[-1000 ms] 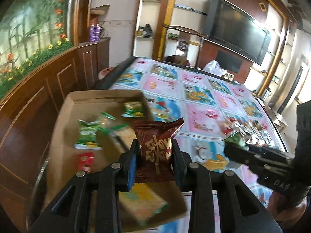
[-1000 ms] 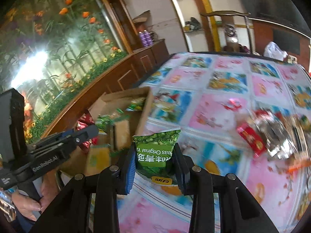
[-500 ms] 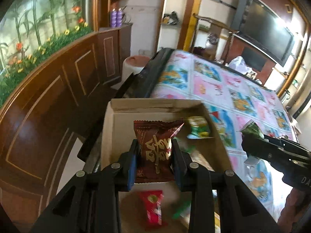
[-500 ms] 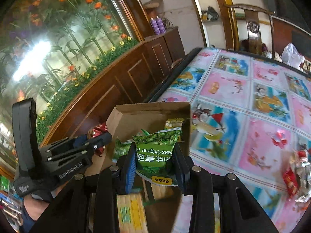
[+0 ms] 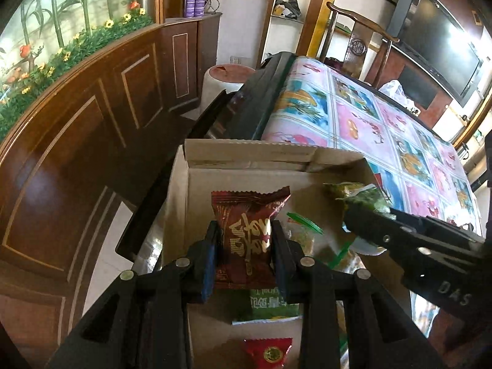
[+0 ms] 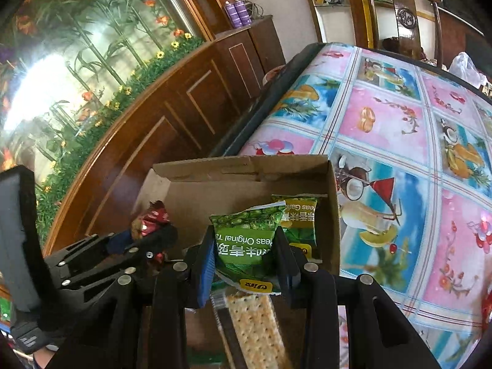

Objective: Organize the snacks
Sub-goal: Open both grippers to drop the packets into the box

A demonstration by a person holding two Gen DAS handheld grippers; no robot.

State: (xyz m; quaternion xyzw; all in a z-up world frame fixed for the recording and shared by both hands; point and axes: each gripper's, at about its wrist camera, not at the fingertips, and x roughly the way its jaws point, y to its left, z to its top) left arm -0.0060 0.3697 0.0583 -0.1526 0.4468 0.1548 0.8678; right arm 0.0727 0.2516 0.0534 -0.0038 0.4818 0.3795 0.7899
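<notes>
My left gripper (image 5: 244, 240) is shut on a dark red snack packet (image 5: 247, 230) and holds it over the open cardboard box (image 5: 246, 153). My right gripper (image 6: 246, 252) is shut on a green pea packet (image 6: 243, 240), also over the box (image 6: 240, 169). Each gripper shows in the other's view: the right one (image 5: 363, 218) at the box's right side, the left one (image 6: 153, 236) at its left side. In the box lie another green pea packet (image 6: 299, 218), a cracker pack (image 6: 255, 323), a green packet (image 5: 267, 306) and a small red packet (image 5: 269, 350).
The box sits at the left edge of a table with a pink and blue fruit-print cloth (image 6: 399, 123). Dark wooden panelling (image 5: 77, 153) stands to the left, a round stool (image 5: 227, 77) beyond the box. A TV (image 5: 436, 40) hangs at the far right.
Both grippers have moved left from the table's middle to above the box, each still holding its packet, and have come lower and closer to the box.
</notes>
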